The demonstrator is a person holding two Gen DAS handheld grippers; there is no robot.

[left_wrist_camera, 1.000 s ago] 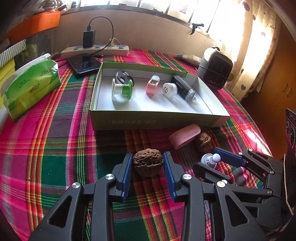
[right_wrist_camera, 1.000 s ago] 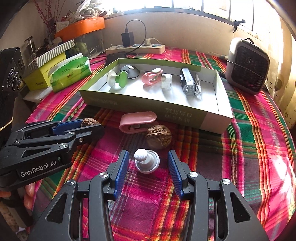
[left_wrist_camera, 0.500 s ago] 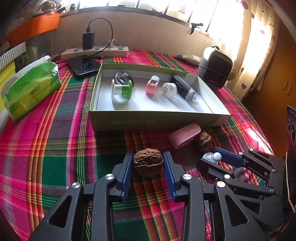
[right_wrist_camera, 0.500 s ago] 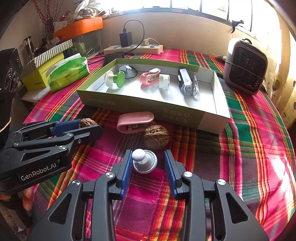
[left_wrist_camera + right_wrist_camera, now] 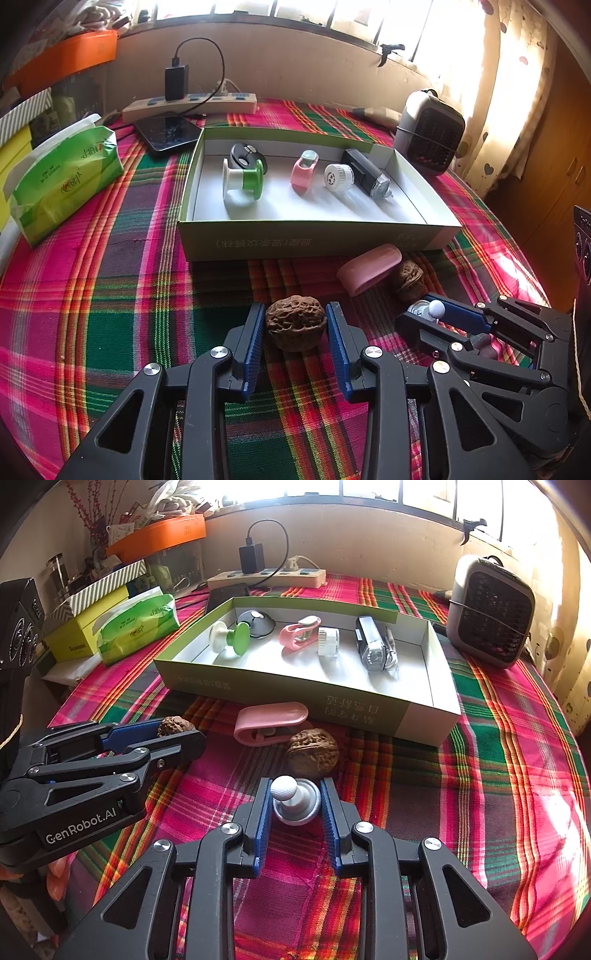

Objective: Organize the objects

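Five items already lie in the box (image 5: 317, 240) ahead; your left tongs (image 5: 295, 332) clench a walnut (image 5: 295, 326), your right tongs (image 5: 295, 805) clench a white knob (image 5: 293, 799); a pink clip (image 5: 271, 722) and second walnut (image 5: 313, 753) wait just beyond

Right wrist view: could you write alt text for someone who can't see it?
The right gripper closes its blue-padded fingers around a small white knob-topped piece on a plaid tablecloth. Just beyond lie a walnut and a pink clip, before an open green box of small items. The left gripper holds another walnut.
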